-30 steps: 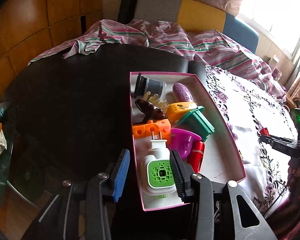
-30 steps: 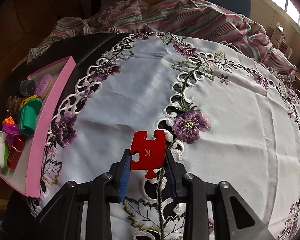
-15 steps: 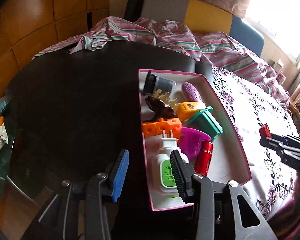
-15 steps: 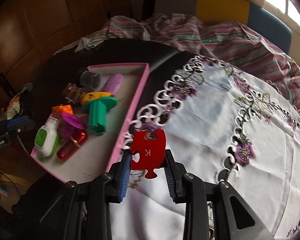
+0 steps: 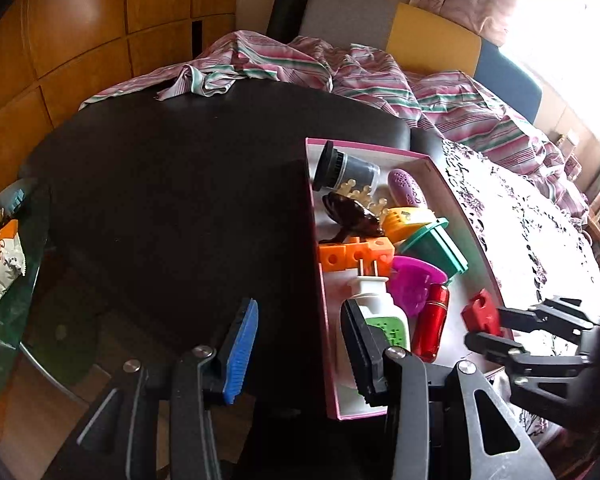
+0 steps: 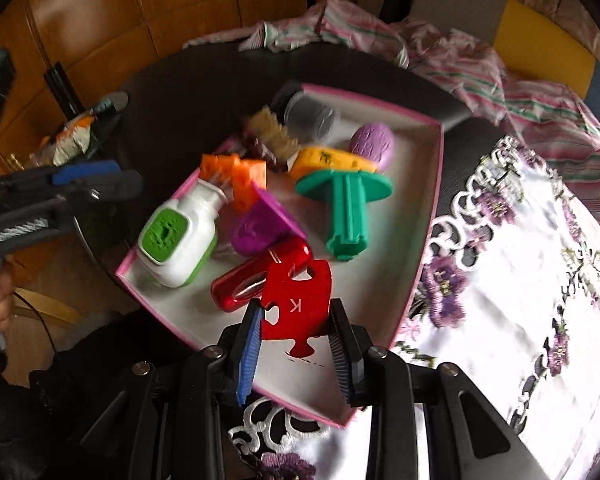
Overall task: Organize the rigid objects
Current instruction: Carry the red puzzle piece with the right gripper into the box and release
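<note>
Trouble, if it comes, comes from the crowding. The right gripper (image 6: 294, 322) is clenched on the red puzzle piece (image 6: 296, 300), which hangs over the near, barer end of the pink box (image 6: 430, 216), just above the white floor and close beside the red cylinder (image 6: 260, 280). Let go from here, I reckon the flat piece could land on edge against that cylinder or the purple cup (image 6: 260, 228) and lean rather than lie flat; released nearer the wall, it might tip over the rim onto the embroidered cloth (image 6: 520, 280). The two tools are also near each other: the left gripper (image 5: 296, 350) stands with jaws apart and nothing between them, straddling the box's left wall beside the white and green plug-in (image 5: 380, 312), so a careless swing could knock them together or shove the box along the dark table (image 5: 180, 200).

Against a second ago, the puzzle piece has travelled from over the cloth, well apart from the box, to over the box itself. The left gripper has barely shifted, and the box's contents lie as before.
</note>
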Demonstrator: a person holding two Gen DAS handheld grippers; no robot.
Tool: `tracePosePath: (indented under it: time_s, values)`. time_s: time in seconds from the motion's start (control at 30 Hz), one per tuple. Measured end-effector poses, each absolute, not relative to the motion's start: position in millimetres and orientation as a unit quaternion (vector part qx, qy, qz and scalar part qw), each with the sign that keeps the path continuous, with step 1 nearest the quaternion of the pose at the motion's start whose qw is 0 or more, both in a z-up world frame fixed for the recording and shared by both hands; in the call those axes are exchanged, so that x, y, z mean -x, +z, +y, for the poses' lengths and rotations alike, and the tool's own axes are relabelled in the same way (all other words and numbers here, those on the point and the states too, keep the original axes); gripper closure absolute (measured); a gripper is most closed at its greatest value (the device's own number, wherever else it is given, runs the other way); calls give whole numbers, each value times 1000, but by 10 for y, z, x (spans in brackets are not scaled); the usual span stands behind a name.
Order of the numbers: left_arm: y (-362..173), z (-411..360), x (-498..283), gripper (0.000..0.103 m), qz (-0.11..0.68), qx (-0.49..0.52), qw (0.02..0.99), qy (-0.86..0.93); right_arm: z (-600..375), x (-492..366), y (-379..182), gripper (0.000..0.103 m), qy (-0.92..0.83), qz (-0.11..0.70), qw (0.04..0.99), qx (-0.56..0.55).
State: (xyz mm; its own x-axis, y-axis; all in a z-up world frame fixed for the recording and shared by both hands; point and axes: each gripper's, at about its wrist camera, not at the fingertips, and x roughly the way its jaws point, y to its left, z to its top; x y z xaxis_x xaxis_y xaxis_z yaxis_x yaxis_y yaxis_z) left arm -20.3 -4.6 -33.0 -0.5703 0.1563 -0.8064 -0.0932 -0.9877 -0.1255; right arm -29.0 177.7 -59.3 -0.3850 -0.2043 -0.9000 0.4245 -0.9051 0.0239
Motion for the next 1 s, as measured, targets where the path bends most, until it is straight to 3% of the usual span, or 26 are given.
tracePosePath:
  time_s: [0.6, 0.93, 1.0]
  values:
    - [-327, -44, 199, 51, -33, 454, 64, 888, 1883, 412, -780, 66, -832, 48, 155, -531]
    - [-249, -58, 140, 32, -35, 437, 48, 898, 1834, 238, -687, 64, -846, 21, 133, -515]
    - [-223, -55, 118, 30, -28, 427, 35, 903, 1832, 190, -647, 59, -852, 15, 129, -507]
